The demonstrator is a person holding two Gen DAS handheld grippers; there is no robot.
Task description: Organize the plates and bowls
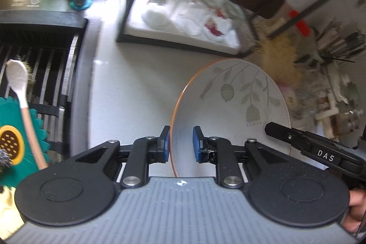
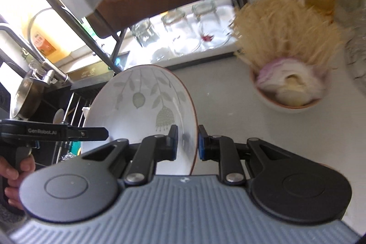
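Note:
A white plate point(image 1: 231, 102) with a grey-green leaf pattern and an orange rim is held tilted above the counter. My left gripper point(image 1: 181, 144) straddles its left rim, one blue pad on each side. My right gripper point(image 2: 187, 141) straddles the opposite rim of the same plate point(image 2: 141, 102), pads close on both faces. Each gripper shows in the other's view, the right gripper's black finger point(image 1: 297, 138) at the plate's right edge and the left one's finger point(image 2: 87, 132) at its left edge.
A dish rack point(image 1: 41, 61) over the sink lies at the left, with a white spoon point(image 1: 18, 81) and a green scrubber point(image 1: 20, 141). A black shelf frame holds glass jars point(image 2: 183, 36) behind. A bowl point(image 2: 290, 93) with dry noodles and onion stands at the right on the pale counter point(image 1: 128, 88).

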